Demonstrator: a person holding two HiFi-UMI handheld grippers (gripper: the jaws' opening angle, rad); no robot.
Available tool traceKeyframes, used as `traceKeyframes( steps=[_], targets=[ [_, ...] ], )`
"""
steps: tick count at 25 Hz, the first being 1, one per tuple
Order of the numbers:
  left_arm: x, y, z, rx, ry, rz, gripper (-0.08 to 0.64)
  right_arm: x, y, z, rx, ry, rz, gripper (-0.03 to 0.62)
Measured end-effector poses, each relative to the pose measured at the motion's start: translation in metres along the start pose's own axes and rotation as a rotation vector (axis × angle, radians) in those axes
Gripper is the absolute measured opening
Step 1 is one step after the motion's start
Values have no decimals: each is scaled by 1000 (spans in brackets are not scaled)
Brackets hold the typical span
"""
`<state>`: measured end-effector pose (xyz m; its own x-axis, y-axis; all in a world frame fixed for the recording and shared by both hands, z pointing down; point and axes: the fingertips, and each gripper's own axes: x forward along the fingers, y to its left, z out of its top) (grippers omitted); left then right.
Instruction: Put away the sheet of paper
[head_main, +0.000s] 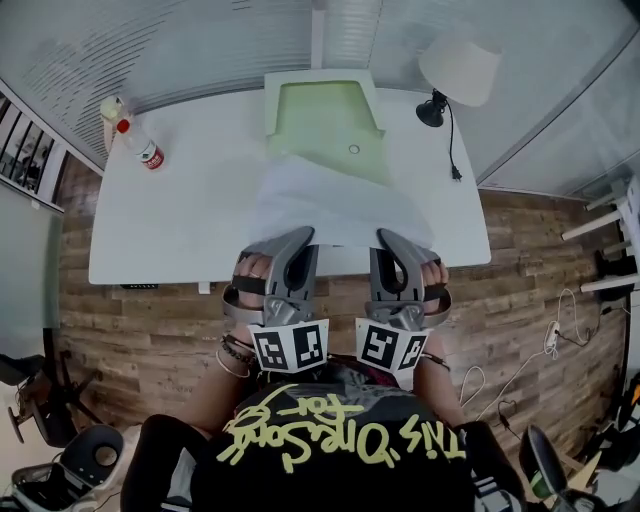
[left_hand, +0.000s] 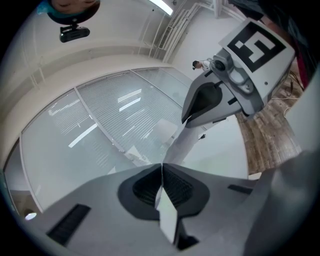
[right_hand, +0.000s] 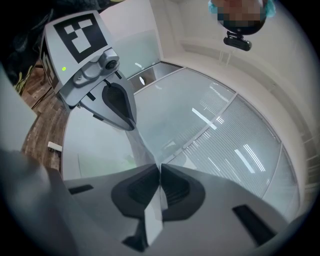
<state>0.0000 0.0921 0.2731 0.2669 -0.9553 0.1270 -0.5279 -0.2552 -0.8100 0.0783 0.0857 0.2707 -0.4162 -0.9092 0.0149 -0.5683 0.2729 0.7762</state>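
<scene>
White, slightly see-through sheet of paper (head_main: 335, 205) spreads across centre frame, its near corners pinched in the left claw (head_main: 303, 238) and right claw (head_main: 388, 240), far edge overlapping a green folder (head_main: 322, 120).

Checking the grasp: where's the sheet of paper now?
Head view: the sheet of paper spans the near middle of the white table, before the green folder, its near edge pinched by the left gripper and right gripper.
</scene>
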Motion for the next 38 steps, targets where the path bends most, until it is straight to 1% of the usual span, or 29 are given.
traceKeyframes(
  steps=[6,11,24,38],
  targets=[
    [27,16,-35,-14,0,-30,8,43,15,4,-1,25,14,11],
    [42,24,-51,-19,2,-47,9,67,20,5,0,39,21,11],
    [88,46,-80,-34,-16,-90,9,123,23,2,5,80,20,11],
    [111,49,-93,-39,-44,-142,9,146,25,-5,-2,128,9,11]
  ],
)
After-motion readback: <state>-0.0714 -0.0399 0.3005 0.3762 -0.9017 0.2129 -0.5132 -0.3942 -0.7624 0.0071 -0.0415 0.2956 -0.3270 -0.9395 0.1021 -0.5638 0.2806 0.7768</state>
